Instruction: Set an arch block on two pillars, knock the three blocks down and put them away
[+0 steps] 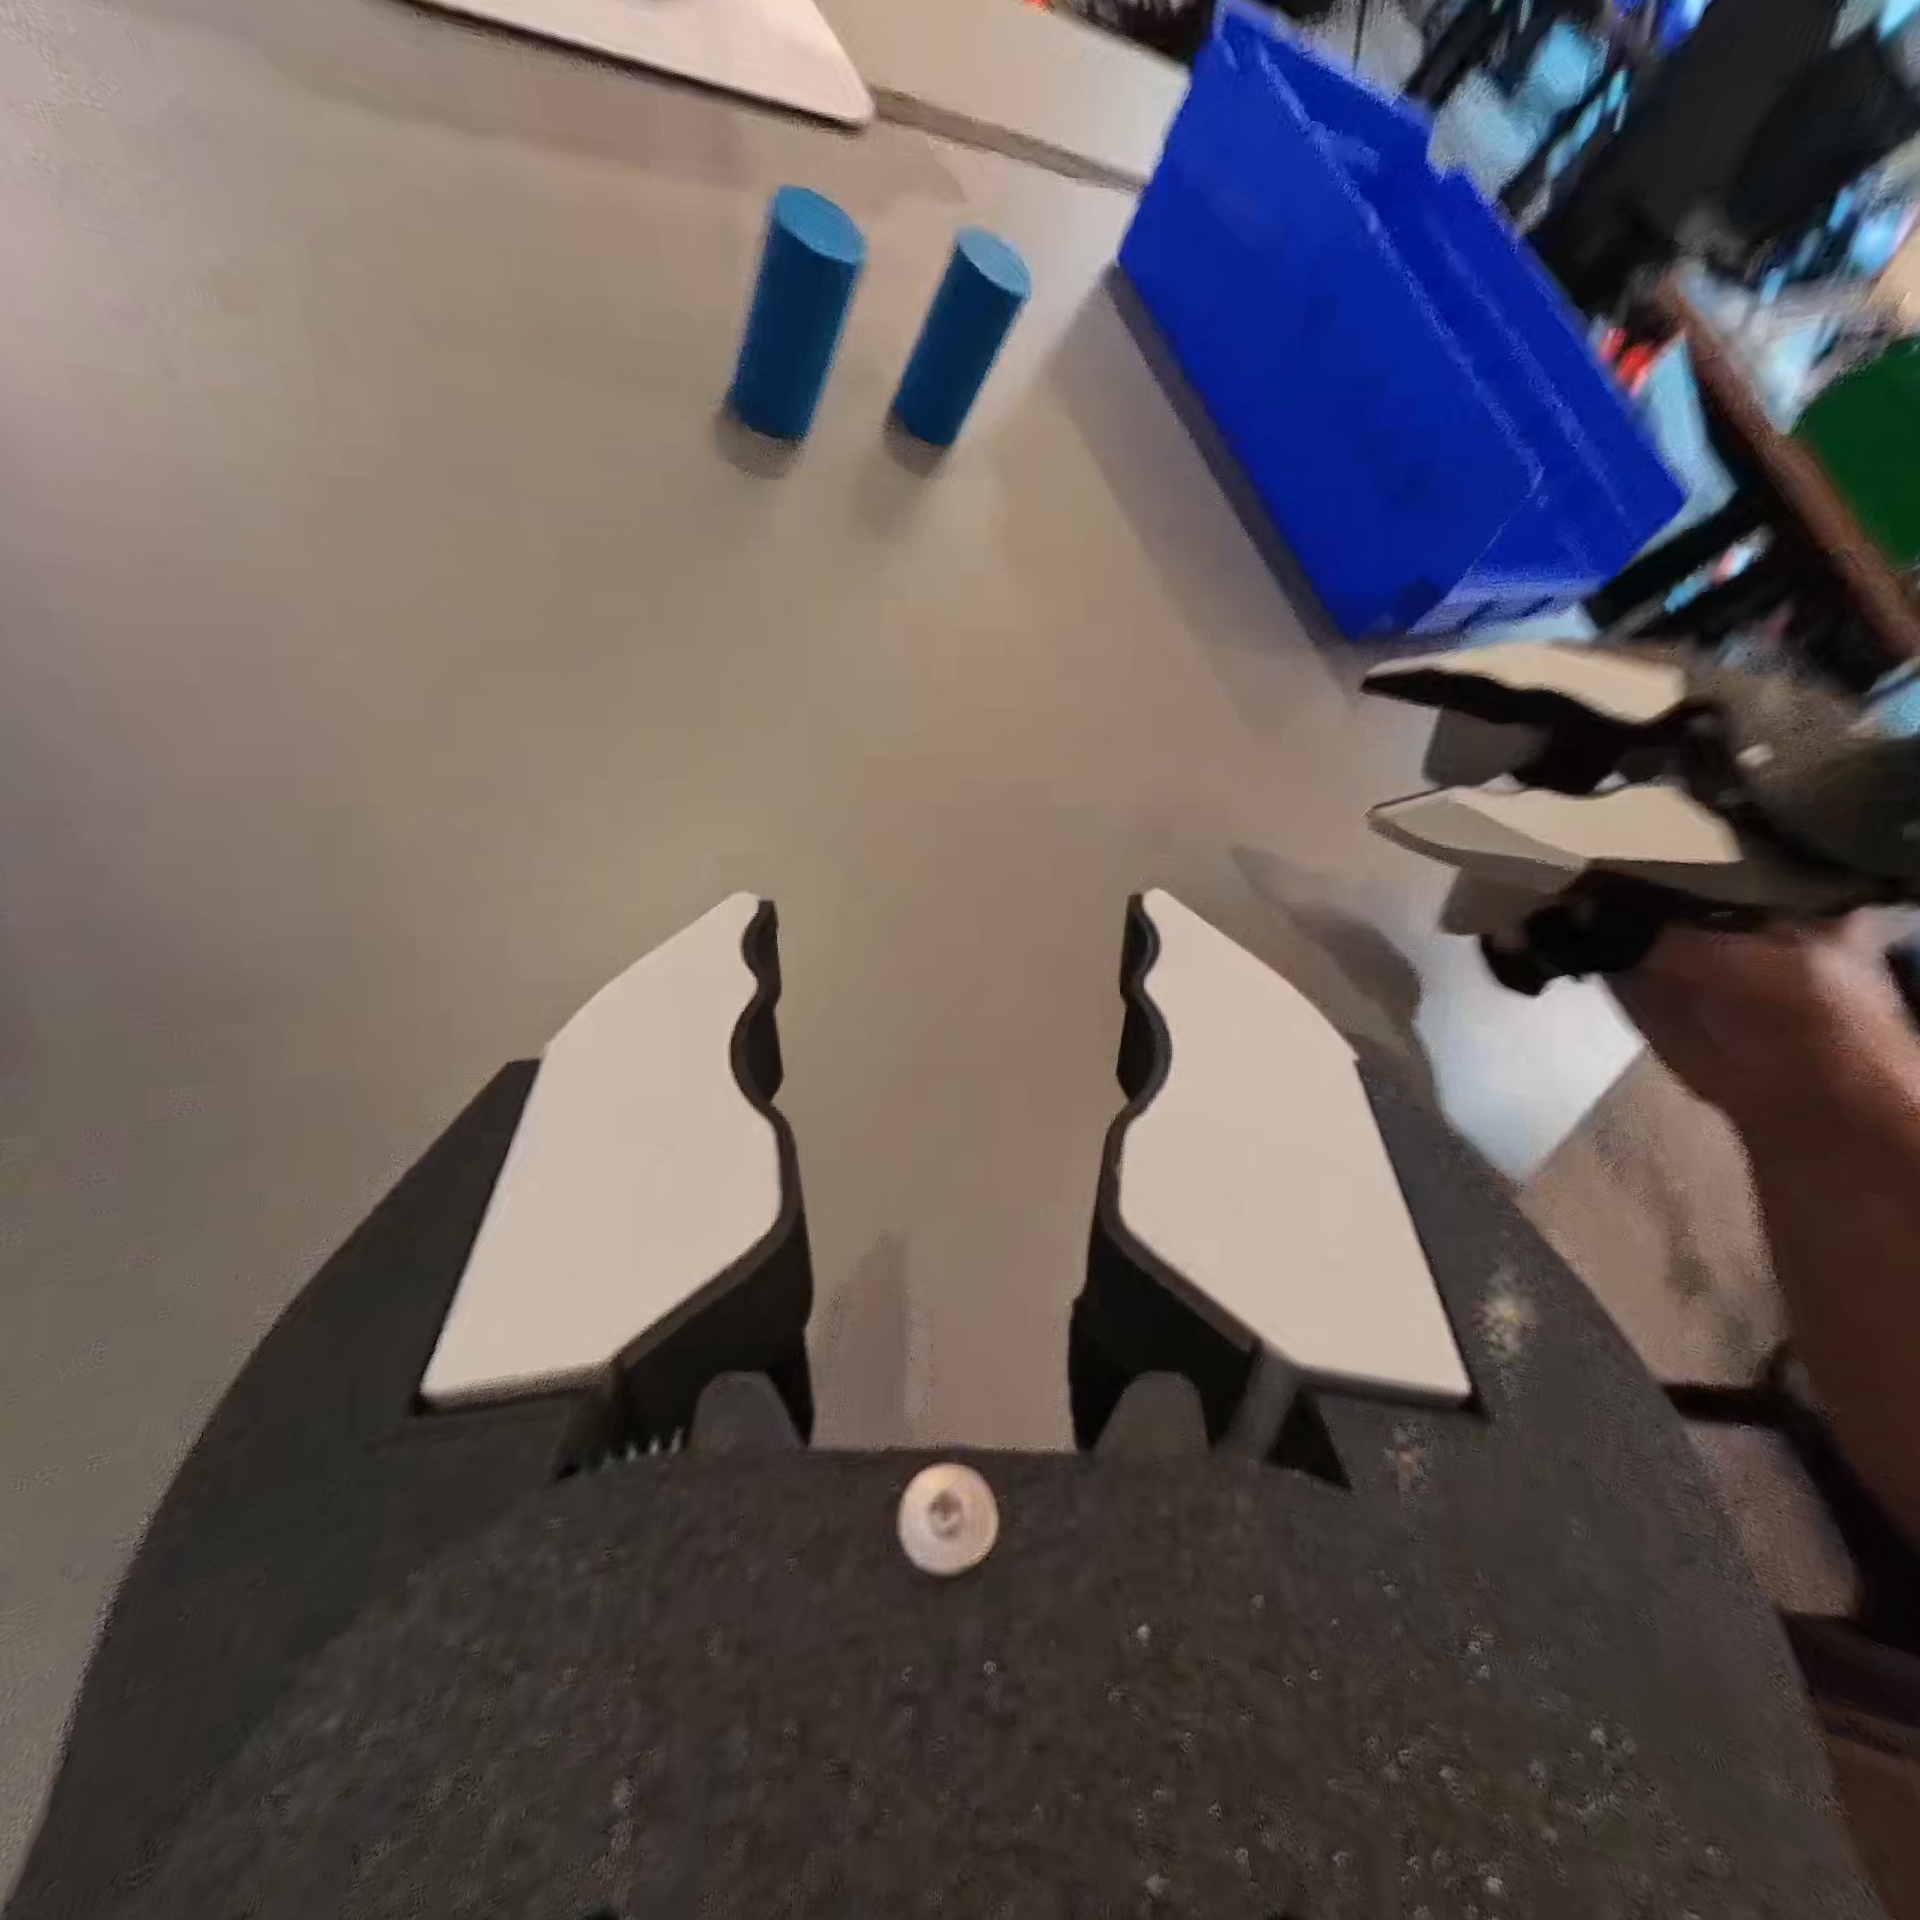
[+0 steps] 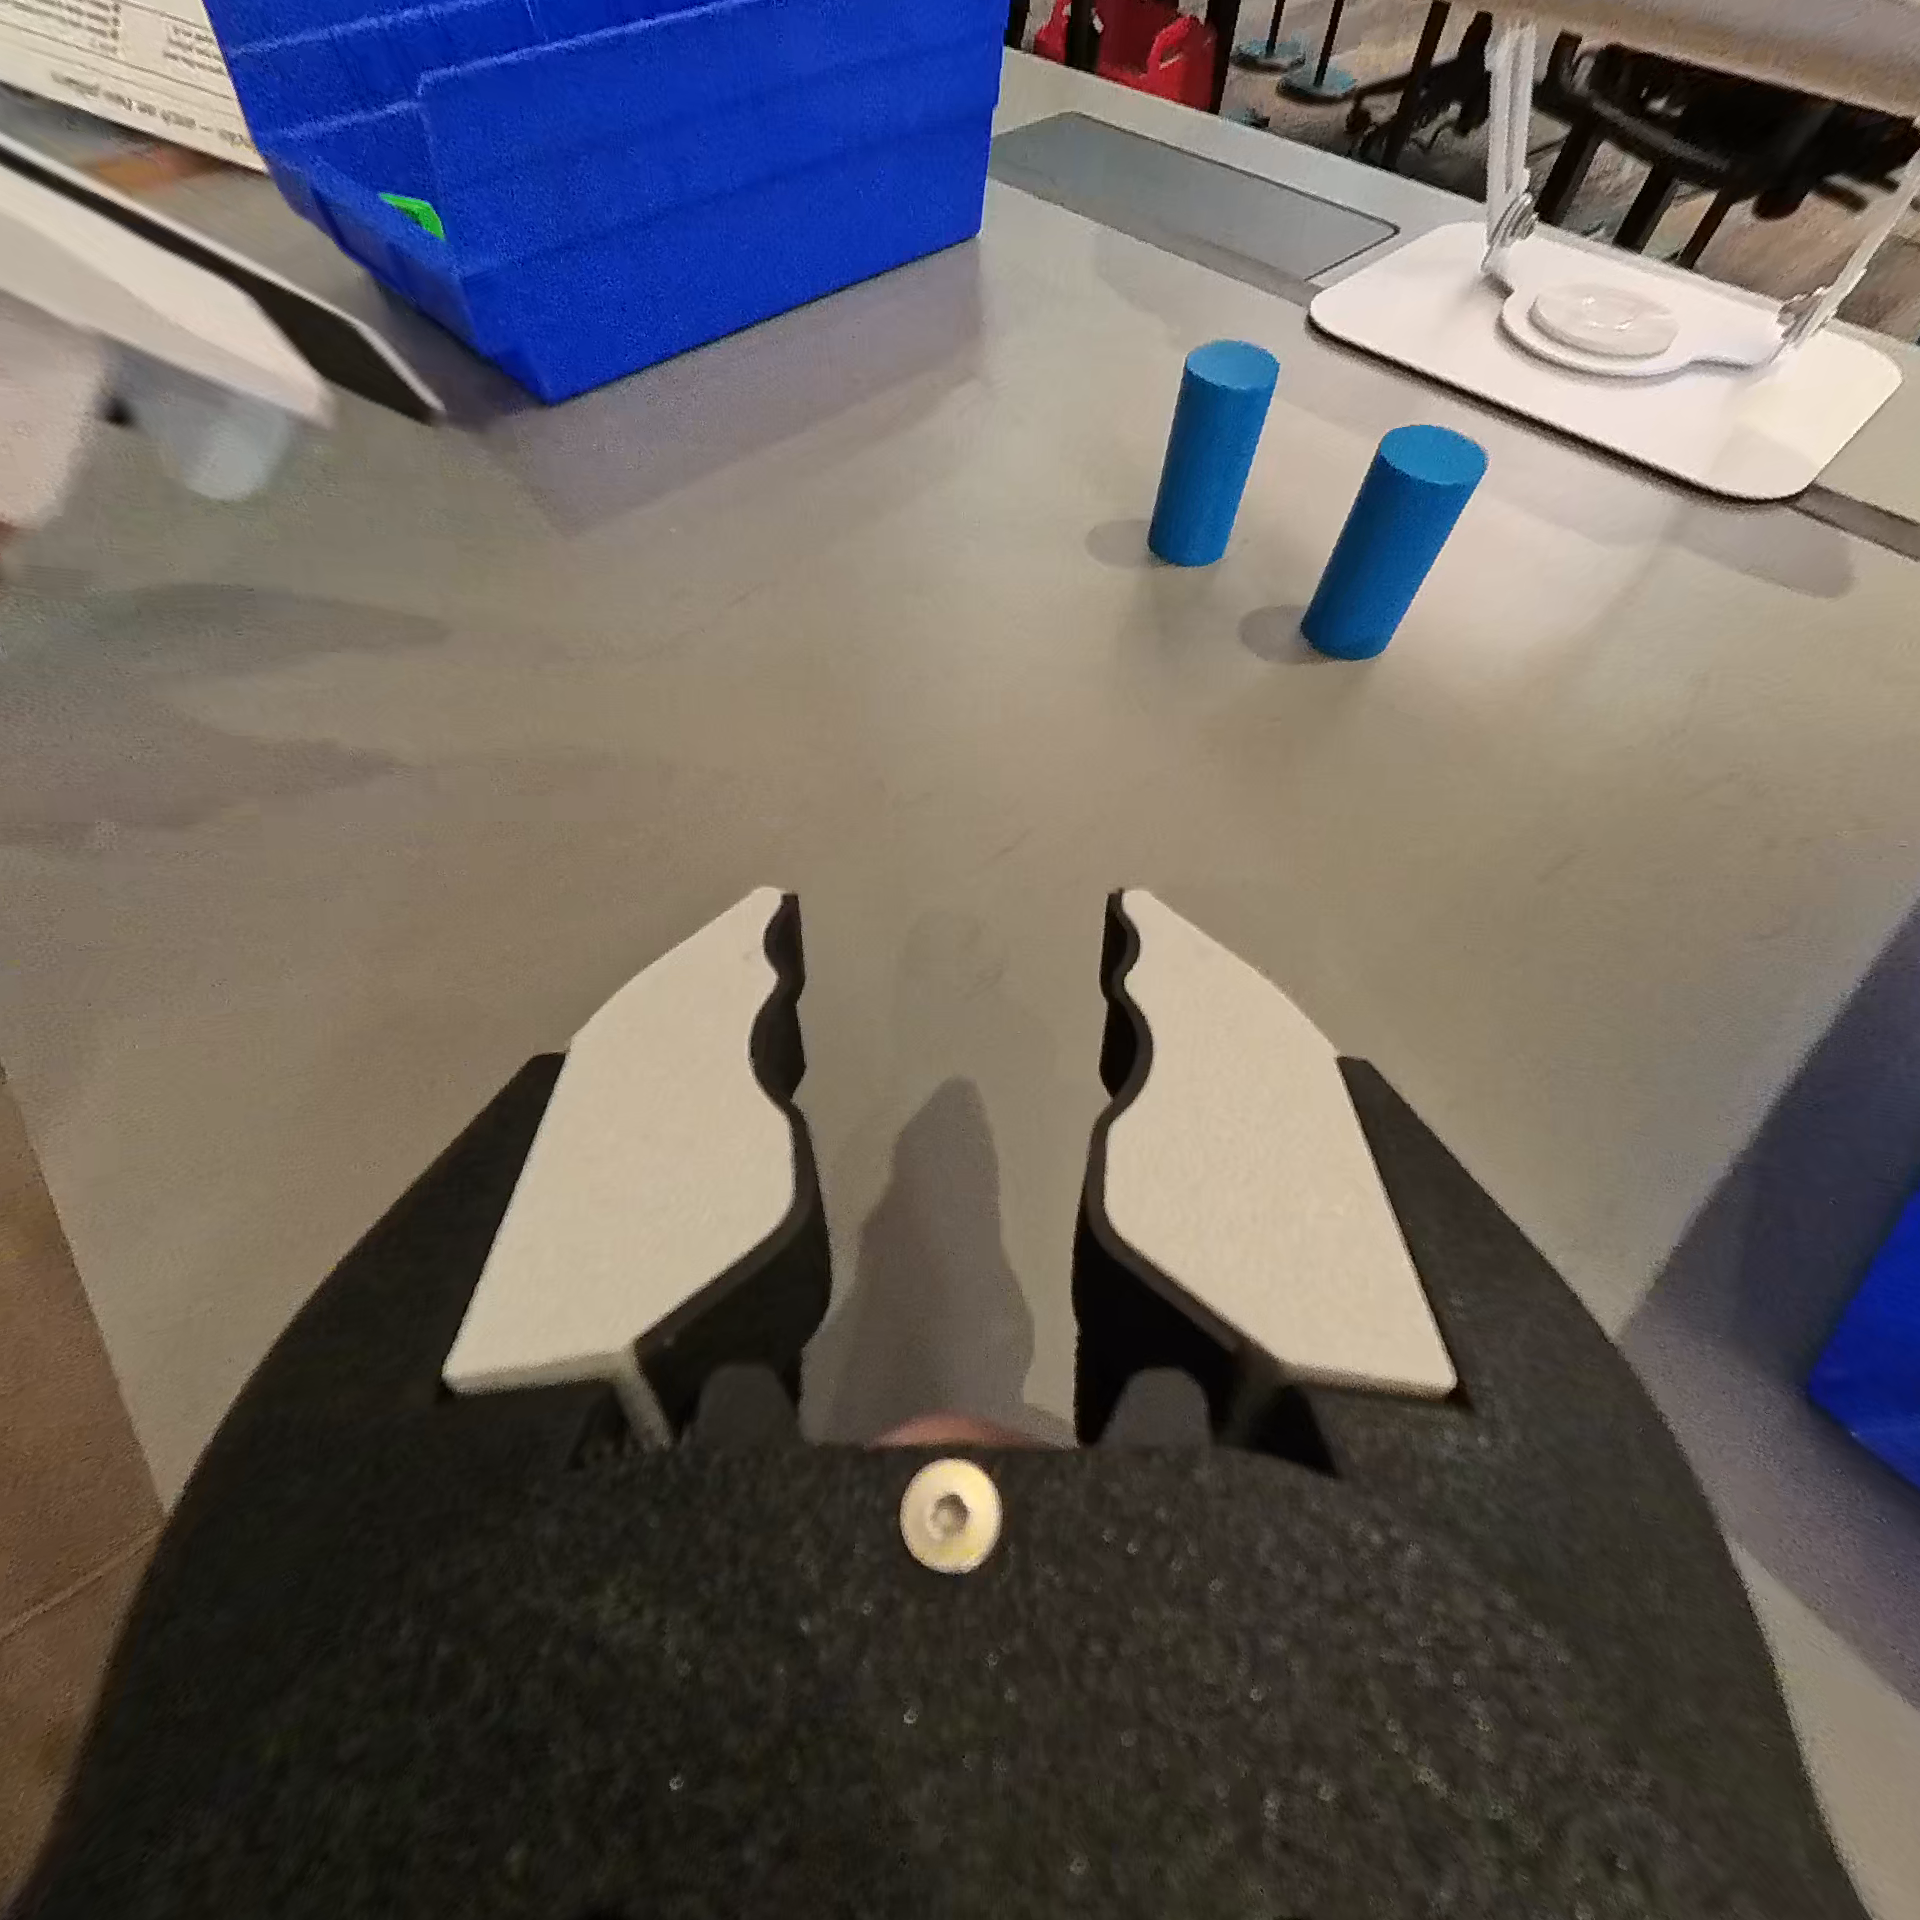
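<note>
Two blue cylinder pillars stand upright side by side on the grey table: one (image 1: 795,312) (image 2: 1392,540) and the other (image 1: 961,338) (image 2: 1214,452). No arch block is on them; a small green piece (image 2: 414,215) shows in the blue bin (image 2: 644,187) (image 1: 1371,416). My left gripper (image 1: 951,914) is open and empty, well short of the pillars. My right gripper (image 2: 951,904) is open and empty, also short of the pillars. It also shows at the right edge of the left wrist view (image 1: 1382,748), held by a hand, fingers apart.
A white board with a clear stand (image 2: 1621,384) lies behind the pillars; its corner shows in the left wrist view (image 1: 727,52). Papers (image 2: 125,73) lie beside the bin. Another blue object (image 2: 1870,1351) sits at the right edge. The left gripper's finger (image 2: 208,301) shows at left.
</note>
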### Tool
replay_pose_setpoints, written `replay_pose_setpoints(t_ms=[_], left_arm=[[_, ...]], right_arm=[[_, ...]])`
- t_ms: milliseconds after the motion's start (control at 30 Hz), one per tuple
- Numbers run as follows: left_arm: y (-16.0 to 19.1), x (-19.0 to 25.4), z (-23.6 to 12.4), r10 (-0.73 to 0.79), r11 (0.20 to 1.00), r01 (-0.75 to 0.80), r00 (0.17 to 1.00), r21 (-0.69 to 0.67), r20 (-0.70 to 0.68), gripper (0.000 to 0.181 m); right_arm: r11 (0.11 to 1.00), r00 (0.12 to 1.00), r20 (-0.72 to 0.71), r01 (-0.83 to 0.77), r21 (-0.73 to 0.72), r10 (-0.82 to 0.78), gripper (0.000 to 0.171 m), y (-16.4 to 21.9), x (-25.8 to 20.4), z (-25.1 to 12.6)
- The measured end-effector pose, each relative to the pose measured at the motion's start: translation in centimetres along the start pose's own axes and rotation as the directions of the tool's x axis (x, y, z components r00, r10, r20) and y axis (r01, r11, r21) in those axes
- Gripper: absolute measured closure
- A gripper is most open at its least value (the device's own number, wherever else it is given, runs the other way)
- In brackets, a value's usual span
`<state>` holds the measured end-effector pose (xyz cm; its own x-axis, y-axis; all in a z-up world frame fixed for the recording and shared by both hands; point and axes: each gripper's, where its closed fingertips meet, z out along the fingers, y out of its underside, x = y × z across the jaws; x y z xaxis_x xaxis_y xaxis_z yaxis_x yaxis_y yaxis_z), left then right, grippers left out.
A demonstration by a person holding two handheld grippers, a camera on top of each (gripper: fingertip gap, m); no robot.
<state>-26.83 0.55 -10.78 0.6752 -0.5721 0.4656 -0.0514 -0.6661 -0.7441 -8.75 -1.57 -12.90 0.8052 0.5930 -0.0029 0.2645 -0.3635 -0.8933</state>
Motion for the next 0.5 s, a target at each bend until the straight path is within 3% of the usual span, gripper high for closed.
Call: replay_pose_setpoints(t_ms=[100,233,367,500], left_arm=[[-0.8,-1.6,-4.6,-0.076,0.997,0.076,0.997,0.026,0.013,0.123],[-4.1,-9.3,-8.7,0.001,0.994,0.03,0.957,-0.104,0.291,0.127],[-7.9,-17.2,-8.4,0.013,0.96,0.115,0.892,-0.254,0.453,0.129],[-8.5,-23.4,-6.3,0.062,0.884,0.217,0.824,-0.414,0.564,0.129]], right_arm=[[1.0,1.0,0.002,0.011,-0.013,-0.011,0.116,0.4,-0.1,0.1],[1.0,1.0,0.003,0.021,-0.013,-0.021,0.116,0.3,-0.2,0.0],[1.0,1.0,0.005,0.028,-0.013,-0.028,0.116,0.1,-0.4,-0.1],[0.999,0.999,0.003,0.044,-0.02,-0.044,0.116,0.1,-0.6,-0.2]])
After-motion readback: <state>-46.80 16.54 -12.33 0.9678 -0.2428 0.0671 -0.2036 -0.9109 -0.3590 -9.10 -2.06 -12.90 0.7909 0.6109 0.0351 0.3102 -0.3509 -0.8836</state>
